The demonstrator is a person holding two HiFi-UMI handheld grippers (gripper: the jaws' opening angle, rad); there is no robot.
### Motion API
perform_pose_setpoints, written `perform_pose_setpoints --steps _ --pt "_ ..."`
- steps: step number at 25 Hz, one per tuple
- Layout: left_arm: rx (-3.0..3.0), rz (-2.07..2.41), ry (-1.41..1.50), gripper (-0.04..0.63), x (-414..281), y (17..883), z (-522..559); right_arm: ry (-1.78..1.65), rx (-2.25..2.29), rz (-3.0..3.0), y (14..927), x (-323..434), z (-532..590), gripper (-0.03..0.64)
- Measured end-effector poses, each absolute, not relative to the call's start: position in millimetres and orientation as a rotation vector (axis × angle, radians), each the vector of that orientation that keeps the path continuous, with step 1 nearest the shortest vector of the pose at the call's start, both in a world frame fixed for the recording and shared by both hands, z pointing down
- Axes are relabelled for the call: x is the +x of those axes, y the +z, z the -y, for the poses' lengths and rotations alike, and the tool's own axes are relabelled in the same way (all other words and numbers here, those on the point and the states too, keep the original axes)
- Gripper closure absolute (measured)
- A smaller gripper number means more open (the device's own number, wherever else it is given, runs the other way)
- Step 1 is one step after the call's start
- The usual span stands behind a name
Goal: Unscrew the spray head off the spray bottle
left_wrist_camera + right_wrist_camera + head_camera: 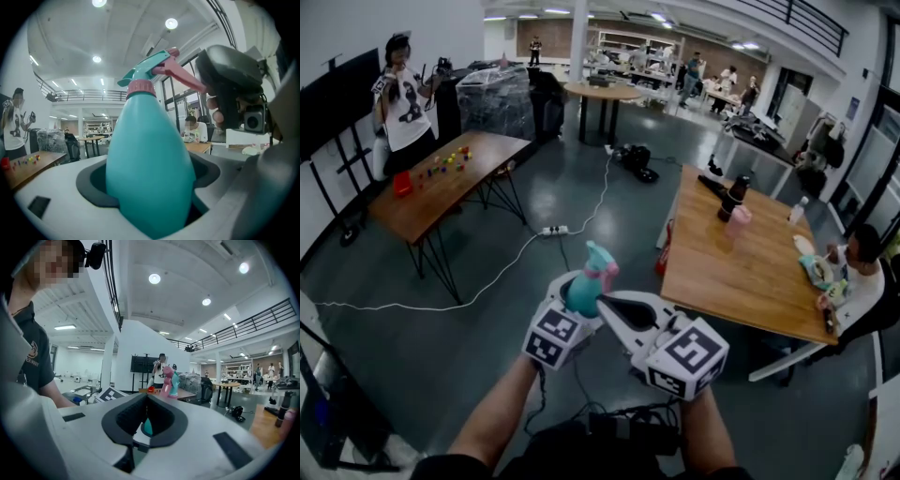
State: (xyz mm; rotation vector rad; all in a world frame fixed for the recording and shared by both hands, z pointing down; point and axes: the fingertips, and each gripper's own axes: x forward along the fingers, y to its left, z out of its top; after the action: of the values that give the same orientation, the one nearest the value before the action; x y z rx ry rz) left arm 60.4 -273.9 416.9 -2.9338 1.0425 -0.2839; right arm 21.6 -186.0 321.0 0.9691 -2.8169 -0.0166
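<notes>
**One bottle, one spray head, two grippers**

I have a single teal spray bottle (584,292) upright in mid-air in front of me, well above the floor. Its one spray head (602,258), teal with a pink trigger and a pink collar, sits on the neck. My left gripper (579,305) is clamped round the bottle's body, which fills the gap between its jaws in the left gripper view. My right gripper (614,306) comes in from the right with its jaws pressed together. In the left gripper view its tip meets the pink trigger, but I can't tell whether anything is nipped between the pads. Further out stand two long wooden tables. The left table (487,155) has one standing person (401,103) beside it, and the right table (741,262) has one seated person (862,272) at its edge.
</notes>
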Motion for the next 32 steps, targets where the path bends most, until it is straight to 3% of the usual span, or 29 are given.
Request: perform_pose_setpoints --steps 9,11,13,14,32 --pt "-2.957 -0.989 -0.217 0.160 62.6 411.1 268.6 0.012 1.170 2.753 325.1 42.3 210.2 0.611" --pt "-2.950 -0.985 -0.215 0.160 66.2 411.2 267.4 0.049 1.180 2.778 326.7 43.0 214.8 0.589" --pt "-2.933 -0.993 -0.223 0.160 69.3 409.8 266.2 0.096 1.179 2.808 326.6 42.6 217.6 0.485" --pt "-2.921 -1.002 -0.231 0.160 70.3 408.5 265.6 0.114 1.189 2.816 325.7 42.6 219.2 0.477" --pt "-2.901 -1.010 -0.300 0.160 80.0 415.8 261.9 0.200 1.250 2.840 326.1 43.7 232.4 0.457"
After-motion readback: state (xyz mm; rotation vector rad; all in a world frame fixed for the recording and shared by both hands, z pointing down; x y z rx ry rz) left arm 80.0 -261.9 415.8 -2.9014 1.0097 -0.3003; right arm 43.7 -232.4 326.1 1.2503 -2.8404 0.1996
